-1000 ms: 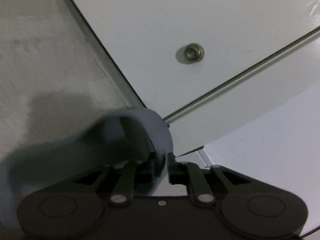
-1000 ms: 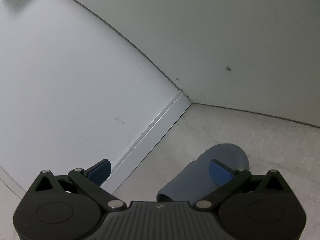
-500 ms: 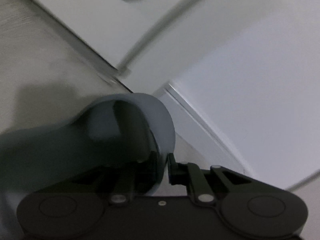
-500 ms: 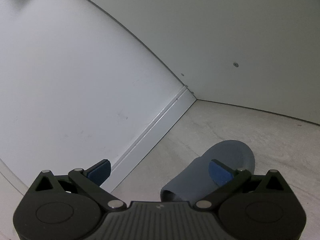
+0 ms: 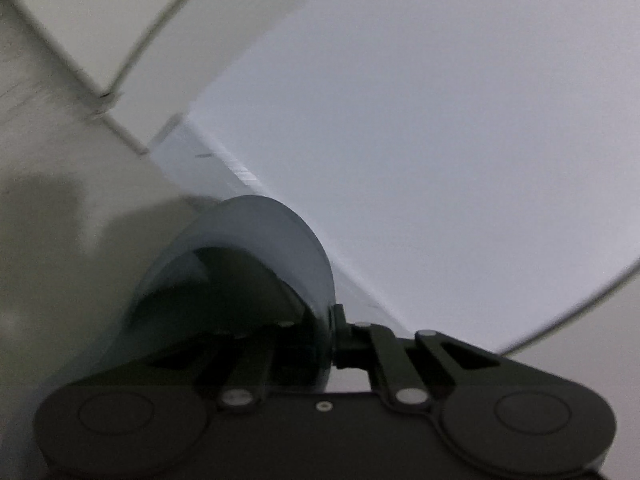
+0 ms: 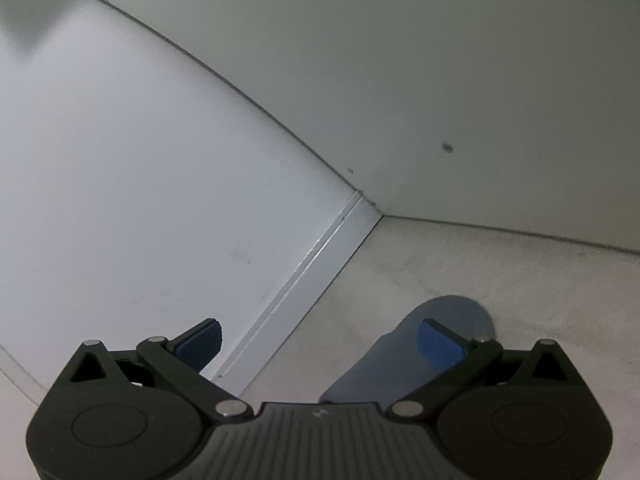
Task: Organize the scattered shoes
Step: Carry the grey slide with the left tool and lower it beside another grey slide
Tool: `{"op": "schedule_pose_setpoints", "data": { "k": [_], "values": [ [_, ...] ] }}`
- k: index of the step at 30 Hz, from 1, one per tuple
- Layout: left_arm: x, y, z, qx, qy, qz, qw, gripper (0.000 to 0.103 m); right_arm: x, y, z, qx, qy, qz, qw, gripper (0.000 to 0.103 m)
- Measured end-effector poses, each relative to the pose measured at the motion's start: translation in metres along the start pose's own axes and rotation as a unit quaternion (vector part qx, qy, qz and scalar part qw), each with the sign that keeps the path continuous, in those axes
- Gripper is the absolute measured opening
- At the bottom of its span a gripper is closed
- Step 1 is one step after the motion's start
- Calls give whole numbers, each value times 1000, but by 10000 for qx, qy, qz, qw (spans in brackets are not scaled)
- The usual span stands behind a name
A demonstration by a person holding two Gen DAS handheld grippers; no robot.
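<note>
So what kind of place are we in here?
Probably inside a white shoe cabinet or closet corner. Plain white panels meet at a corner over a pale floor, a grey slipper lies there, and the left gripper holds another slipper.

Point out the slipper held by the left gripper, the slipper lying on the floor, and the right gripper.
held slipper [image 5: 280, 236]: left wrist view, on its curved grey upper.
floor slipper [image 6: 460, 312]: right wrist view, on its rounded toe.
right gripper [image 6: 320, 344]: right wrist view, midway between its blue fingertips.
</note>
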State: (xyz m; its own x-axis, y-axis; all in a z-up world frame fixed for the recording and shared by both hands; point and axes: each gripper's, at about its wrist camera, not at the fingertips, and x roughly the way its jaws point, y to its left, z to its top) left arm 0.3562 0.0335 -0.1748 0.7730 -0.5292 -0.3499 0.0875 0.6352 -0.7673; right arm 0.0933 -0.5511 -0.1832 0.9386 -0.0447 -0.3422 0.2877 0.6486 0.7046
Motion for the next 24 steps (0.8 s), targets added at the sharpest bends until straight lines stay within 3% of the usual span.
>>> {"op": "schedule_pose_setpoints", "data": {
  "k": [4,8,13,19,24],
  "values": [
    [-15,-64,-29,153,63,-516,9985,5,-3,17,-2,-787,-113,-469,9957,103],
    [-20,-112,-76,-1,327,-972,9947,6,-15,38,-3,-1652,-399,-798,9822,103],
    [-12,-164,-173,-94,1106,-1321,9850,6,-32,33,5,-1499,-622,-825,9833,103],
    [17,-184,-257,74,2027,-1291,9707,6,-49,22,16,-1687,-1007,-1179,9734,103],
    [55,-178,-295,344,2677,-1077,9568,6,-50,4,25,-1319,-1113,-1241,9772,103]
  ]
}}
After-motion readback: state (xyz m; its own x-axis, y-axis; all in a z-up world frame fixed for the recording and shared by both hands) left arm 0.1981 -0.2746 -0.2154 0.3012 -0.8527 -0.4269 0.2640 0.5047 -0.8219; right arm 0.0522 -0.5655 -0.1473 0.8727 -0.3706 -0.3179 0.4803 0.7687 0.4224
